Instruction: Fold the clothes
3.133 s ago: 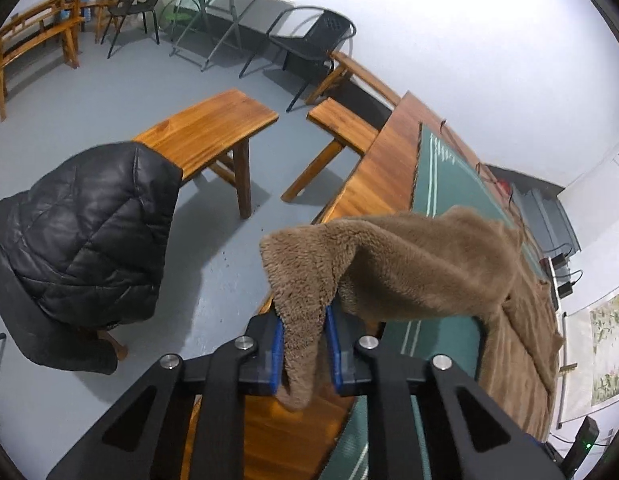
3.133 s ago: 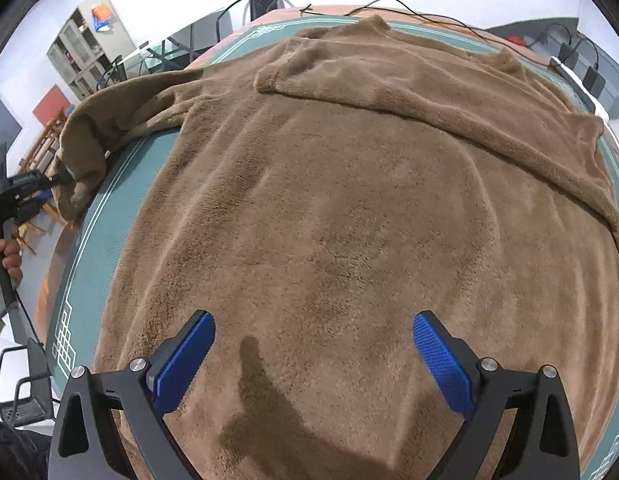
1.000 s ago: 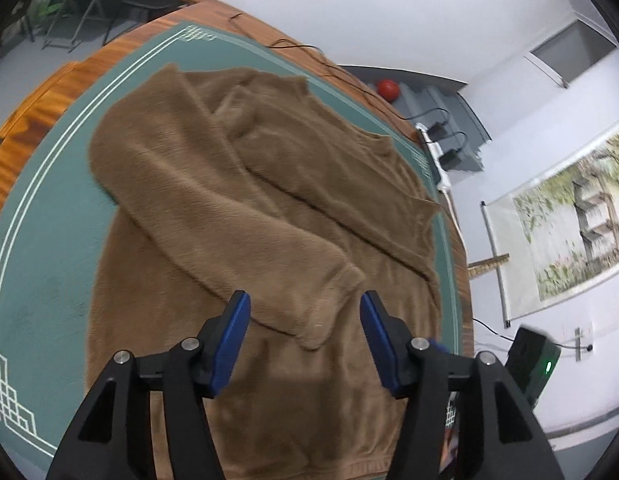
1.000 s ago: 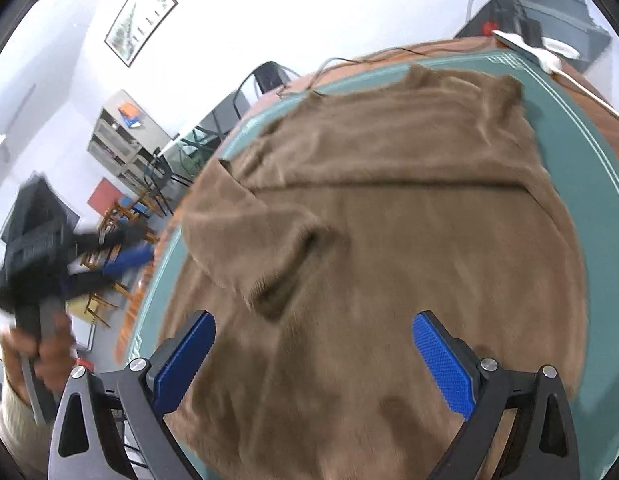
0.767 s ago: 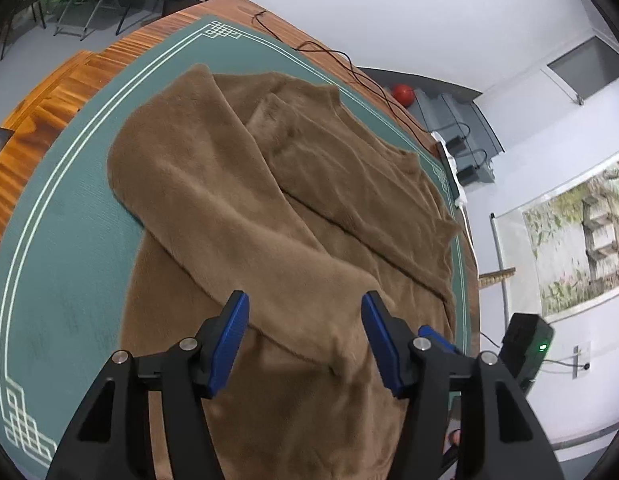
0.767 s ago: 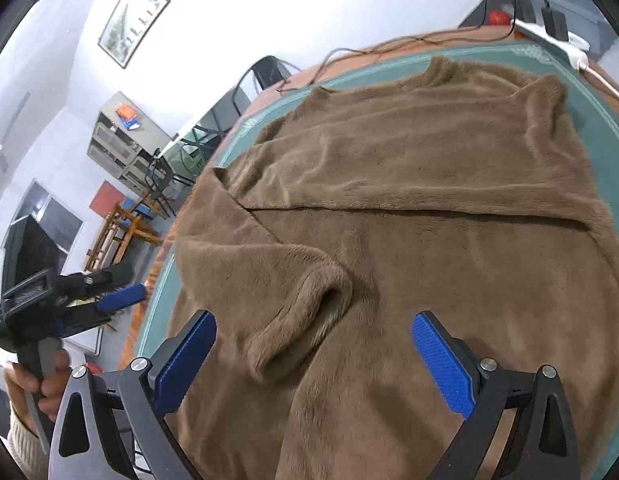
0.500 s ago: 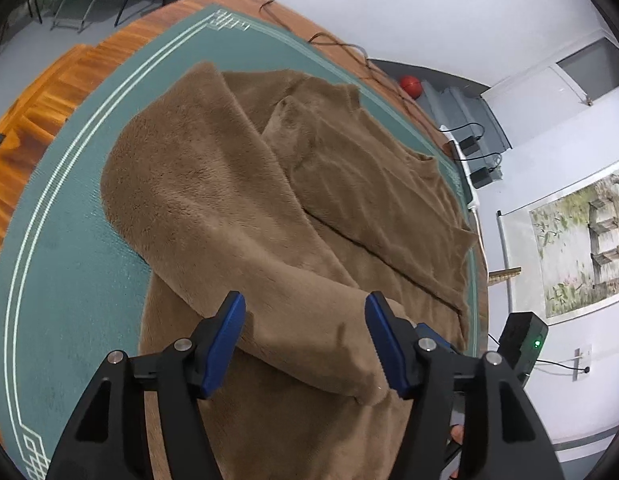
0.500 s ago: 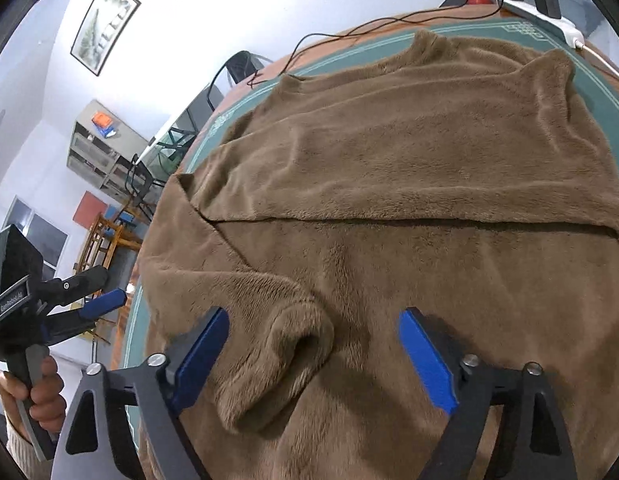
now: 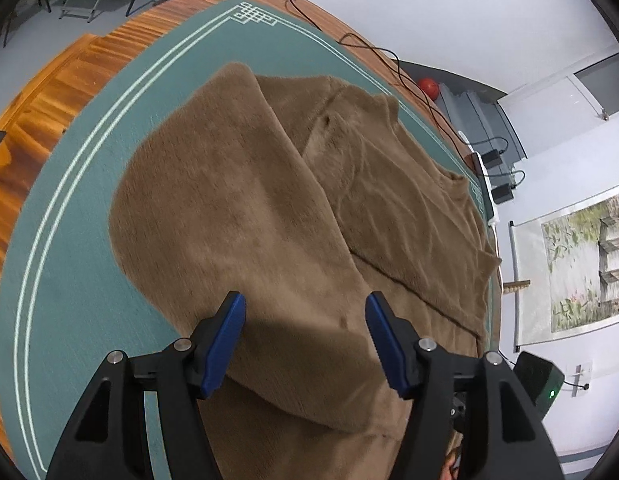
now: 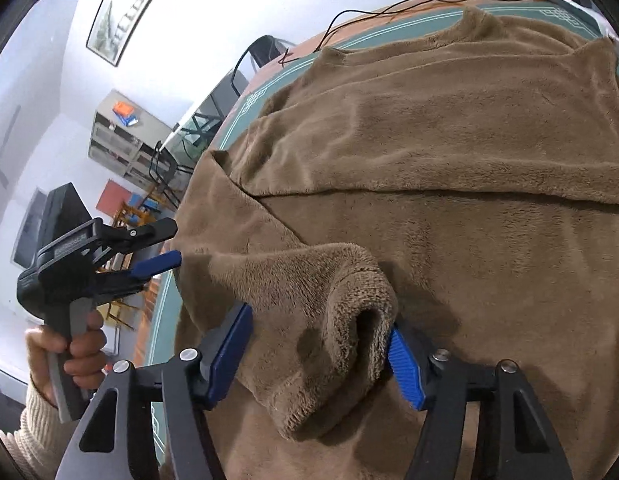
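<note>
A brown fleece sweater (image 9: 389,208) lies flat on the green mat (image 9: 69,208), and one sleeve (image 9: 237,216) is folded diagonally across its body. My left gripper (image 9: 305,340) hovers open just above that sleeve with nothing between its fingers. In the right wrist view the sleeve's cuff (image 10: 349,320) bulges up between the fingers of my right gripper (image 10: 317,360). Its jaws stand partly narrowed on either side of the cuff and touch the fleece. The left gripper (image 10: 175,244) also shows there, open at the sweater's left edge and held by a hand (image 10: 75,352).
The wooden table rim (image 9: 49,92) runs round the mat. Black cables (image 9: 389,60) and a power strip (image 9: 481,168) lie at the far edge, beside a red ball (image 9: 429,87). A black device (image 9: 537,380) with a green light sits at the right. Chairs and shelves (image 10: 121,140) stand beyond.
The left gripper has let go of the sleeve, which now lies across the body, and has sunk closer to it. The right gripper has come down around the cuff and its jaws have narrowed.
</note>
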{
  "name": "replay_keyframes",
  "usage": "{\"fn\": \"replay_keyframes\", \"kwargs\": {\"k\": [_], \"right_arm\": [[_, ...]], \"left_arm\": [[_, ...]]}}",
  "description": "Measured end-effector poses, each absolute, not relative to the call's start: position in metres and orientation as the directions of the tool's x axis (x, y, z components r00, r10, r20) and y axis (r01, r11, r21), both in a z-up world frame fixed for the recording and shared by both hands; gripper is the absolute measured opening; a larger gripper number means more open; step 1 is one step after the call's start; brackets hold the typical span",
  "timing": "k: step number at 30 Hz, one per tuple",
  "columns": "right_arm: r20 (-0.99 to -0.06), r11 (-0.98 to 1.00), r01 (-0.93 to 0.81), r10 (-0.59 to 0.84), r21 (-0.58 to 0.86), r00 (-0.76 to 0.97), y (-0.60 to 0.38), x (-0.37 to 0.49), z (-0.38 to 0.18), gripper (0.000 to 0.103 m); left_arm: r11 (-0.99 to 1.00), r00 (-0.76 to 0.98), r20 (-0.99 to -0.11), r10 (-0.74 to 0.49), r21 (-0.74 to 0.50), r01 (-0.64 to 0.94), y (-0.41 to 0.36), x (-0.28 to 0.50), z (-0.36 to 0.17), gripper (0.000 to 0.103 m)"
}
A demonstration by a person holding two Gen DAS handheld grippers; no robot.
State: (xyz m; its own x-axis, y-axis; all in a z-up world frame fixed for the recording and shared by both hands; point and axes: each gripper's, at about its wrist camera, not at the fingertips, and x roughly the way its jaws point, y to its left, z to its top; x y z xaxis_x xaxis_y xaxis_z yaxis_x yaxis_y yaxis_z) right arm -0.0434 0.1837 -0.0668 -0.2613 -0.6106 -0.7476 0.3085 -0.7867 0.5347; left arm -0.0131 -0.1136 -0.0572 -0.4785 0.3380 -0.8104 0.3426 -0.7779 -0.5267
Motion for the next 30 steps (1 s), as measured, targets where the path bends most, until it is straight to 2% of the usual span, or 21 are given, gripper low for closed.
{"fn": "replay_keyframes", "kwargs": {"k": [1, 2, 4, 6, 8, 9, 16, 21, 30], "right_arm": [[-0.759, -0.796, 0.314, -0.597, 0.518, -0.26, 0.181, -0.044, -0.068, 0.058], [-0.771, -0.804, 0.32, -0.582, 0.501, -0.258, 0.177, -0.044, -0.07, 0.048], [-0.79, -0.82, 0.332, -0.556, 0.467, -0.261, 0.174, -0.044, -0.074, 0.037], [-0.803, -0.832, 0.347, -0.531, 0.434, -0.269, 0.171, -0.044, -0.075, 0.033], [-0.811, -0.84, 0.364, -0.511, 0.401, -0.285, 0.168, -0.043, -0.071, 0.02], [-0.807, -0.841, 0.378, -0.507, 0.386, -0.303, 0.168, -0.042, -0.065, 0.017], [-0.693, -0.851, 0.446, -0.499, 0.278, -0.521, 0.181, -0.051, 0.019, 0.015], [-0.602, -0.879, 0.418, -0.465, 0.229, -0.649, 0.208, -0.069, 0.071, 0.015], [-0.578, -0.95, 0.255, -0.312, 0.18, -0.754, 0.262, -0.101, 0.085, 0.015]], "left_arm": [[-0.78, -0.479, -0.812, 0.332, -0.522, 0.344, -0.116, -0.016, -0.057, 0.067], [-0.786, -0.479, -0.816, 0.323, -0.513, 0.345, -0.118, -0.019, -0.056, 0.067], [-0.803, -0.475, -0.827, 0.3, -0.488, 0.342, -0.12, -0.024, -0.055, 0.067], [-0.826, -0.463, -0.844, 0.272, -0.451, 0.337, -0.122, -0.031, -0.055, 0.067], [-0.838, -0.453, -0.854, 0.255, -0.429, 0.337, -0.124, -0.036, -0.057, 0.067], [-0.838, -0.451, -0.855, 0.255, -0.428, 0.339, -0.127, -0.038, -0.058, 0.067], [-0.829, -0.482, -0.841, 0.245, -0.44, 0.345, -0.139, -0.047, -0.05, 0.067], [-0.833, -0.508, -0.827, 0.241, -0.445, 0.329, -0.14, -0.056, -0.041, 0.071], [-0.864, -0.479, -0.843, 0.247, -0.415, 0.285, -0.115, -0.098, -0.052, 0.072]]}}
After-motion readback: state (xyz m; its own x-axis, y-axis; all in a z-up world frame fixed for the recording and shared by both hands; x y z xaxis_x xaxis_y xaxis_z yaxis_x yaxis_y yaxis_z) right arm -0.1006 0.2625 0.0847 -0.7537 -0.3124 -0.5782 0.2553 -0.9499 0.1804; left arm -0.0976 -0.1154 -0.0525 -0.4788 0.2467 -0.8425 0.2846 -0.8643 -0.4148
